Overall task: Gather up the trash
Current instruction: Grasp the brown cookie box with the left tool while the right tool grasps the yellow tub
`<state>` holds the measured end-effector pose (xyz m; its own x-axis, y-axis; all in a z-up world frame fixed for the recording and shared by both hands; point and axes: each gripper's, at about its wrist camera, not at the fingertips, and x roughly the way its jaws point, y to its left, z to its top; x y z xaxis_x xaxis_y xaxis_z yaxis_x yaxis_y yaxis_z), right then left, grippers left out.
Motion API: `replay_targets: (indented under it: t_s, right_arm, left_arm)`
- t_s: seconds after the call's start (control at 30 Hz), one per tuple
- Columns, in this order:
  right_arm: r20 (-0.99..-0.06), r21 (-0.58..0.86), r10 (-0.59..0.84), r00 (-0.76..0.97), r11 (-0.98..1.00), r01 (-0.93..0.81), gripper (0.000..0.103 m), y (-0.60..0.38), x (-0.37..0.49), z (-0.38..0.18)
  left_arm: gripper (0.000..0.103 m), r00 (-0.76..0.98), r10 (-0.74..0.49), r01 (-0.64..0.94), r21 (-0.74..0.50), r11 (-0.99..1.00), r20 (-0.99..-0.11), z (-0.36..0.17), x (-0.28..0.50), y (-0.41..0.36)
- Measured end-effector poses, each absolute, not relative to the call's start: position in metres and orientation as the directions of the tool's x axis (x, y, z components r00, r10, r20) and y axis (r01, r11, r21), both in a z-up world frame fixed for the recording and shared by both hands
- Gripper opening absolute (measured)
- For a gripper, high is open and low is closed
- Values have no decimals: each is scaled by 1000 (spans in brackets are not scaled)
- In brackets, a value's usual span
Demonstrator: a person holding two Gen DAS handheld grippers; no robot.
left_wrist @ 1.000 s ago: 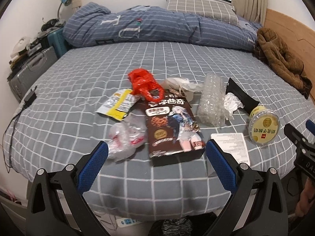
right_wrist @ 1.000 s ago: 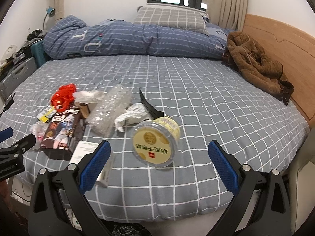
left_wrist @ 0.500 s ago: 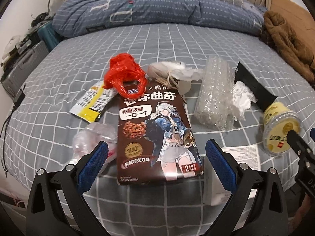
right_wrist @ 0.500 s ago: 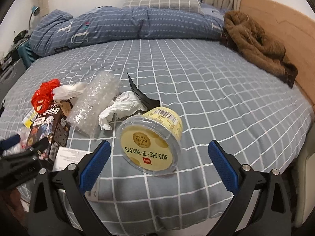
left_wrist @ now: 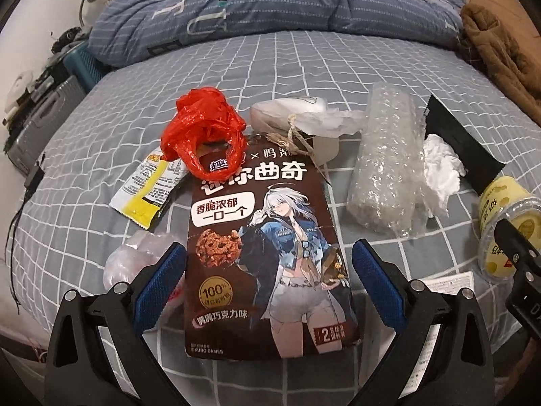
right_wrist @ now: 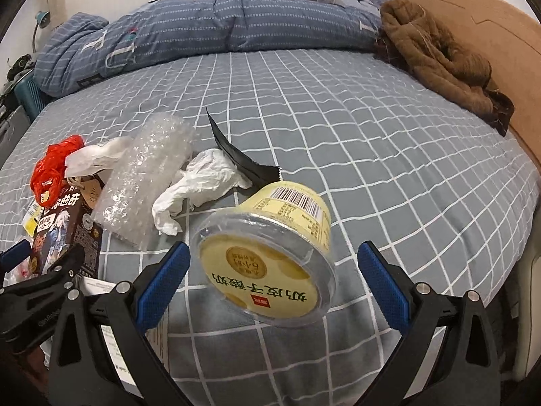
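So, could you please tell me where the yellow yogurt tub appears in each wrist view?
Left wrist: yellow yogurt tub at the far right edge, partly behind the right gripper.
Right wrist: the tub lies low centre, between the open fingers.
Shared landmark: crumpled white tissue beside it.

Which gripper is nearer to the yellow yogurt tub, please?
Right. The right gripper has its open jaws on either side of the yellow yogurt tub, while the left gripper sits off to the tub's left, straddling the brown cookie bag.
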<state>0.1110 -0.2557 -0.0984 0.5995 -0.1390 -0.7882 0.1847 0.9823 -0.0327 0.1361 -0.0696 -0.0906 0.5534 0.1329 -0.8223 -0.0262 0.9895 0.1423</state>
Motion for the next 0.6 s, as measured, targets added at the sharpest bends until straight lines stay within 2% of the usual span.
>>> replay_targets:
  t_s: [0.3, 0.43, 0.5, 0.6]
  right_arm:
    - [-801, -41, -137, 583, 984, 175, 93, -251, 115, -104]
    - [-812, -37, -137, 567, 982, 184, 92, -251, 116, -108]
    - [-819, -29, -128, 559, 983, 184, 85, -252, 117, -110]
    - [-820, -21, -119, 560, 984, 178, 85, -252, 116, -111]
  left_arm:
    - [95, 541, 124, -41, 121, 992, -832, -95, 153, -59]
    - [91, 546, 109, -34, 108, 994, -830, -97, 153, -58]
    - [91, 550, 105, -32, 105, 994, -829, -98, 152, -58]
    - [91, 556, 90, -28, 90, 996, -826, -96, 148, -56]
